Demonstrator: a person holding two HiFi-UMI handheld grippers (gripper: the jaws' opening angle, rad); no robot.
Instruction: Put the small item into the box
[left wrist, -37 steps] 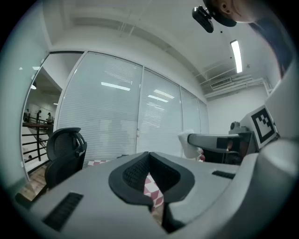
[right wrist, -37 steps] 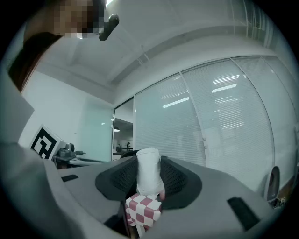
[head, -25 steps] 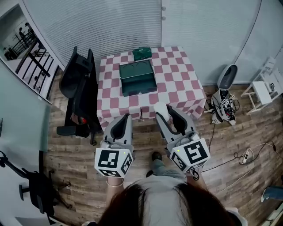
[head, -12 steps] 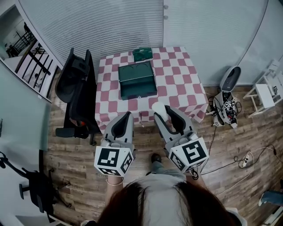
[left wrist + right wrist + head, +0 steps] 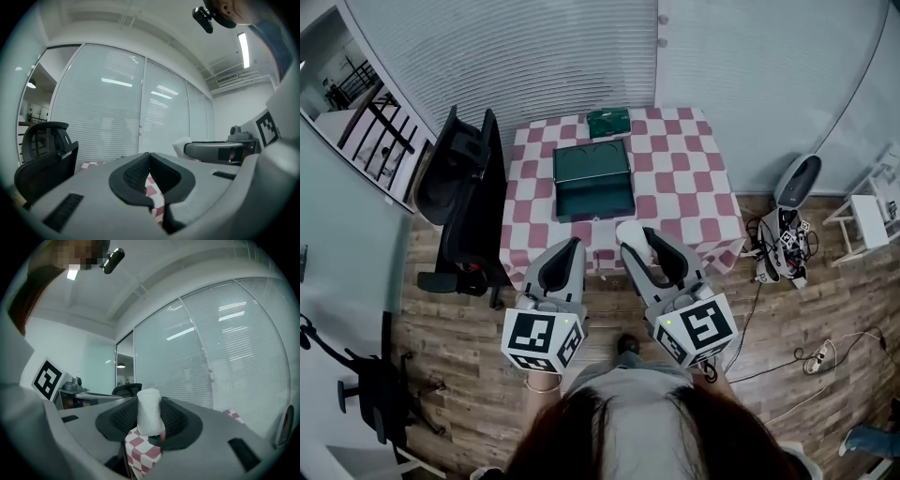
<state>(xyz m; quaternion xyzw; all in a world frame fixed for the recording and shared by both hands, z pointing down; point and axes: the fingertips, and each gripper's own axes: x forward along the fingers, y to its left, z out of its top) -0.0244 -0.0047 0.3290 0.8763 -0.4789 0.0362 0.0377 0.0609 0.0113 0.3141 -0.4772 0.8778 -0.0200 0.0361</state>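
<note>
Right gripper [image 5: 150,423] clamps the white item [image 5: 149,405]; left gripper [image 5: 150,160] jaws together.

In the head view the right gripper [image 5: 645,242] covers most of the white item [image 5: 631,232], leaving only its rounded top showing. Both it and the left gripper [image 5: 562,258] overlap the near edge of the tabletop [image 5: 698,178]. The box [image 5: 593,178] is dark inside and too small to tell whether anything lies in it. The small green thing [image 5: 608,122] just beyond it is too small to identify. The left gripper view shows only a sliver of checked cloth below its jaws. At the picture's right edge a white stool [image 5: 886,192] is cut off. The bottom edge cuts off the person [image 5: 628,431] below the shoulders.
</note>
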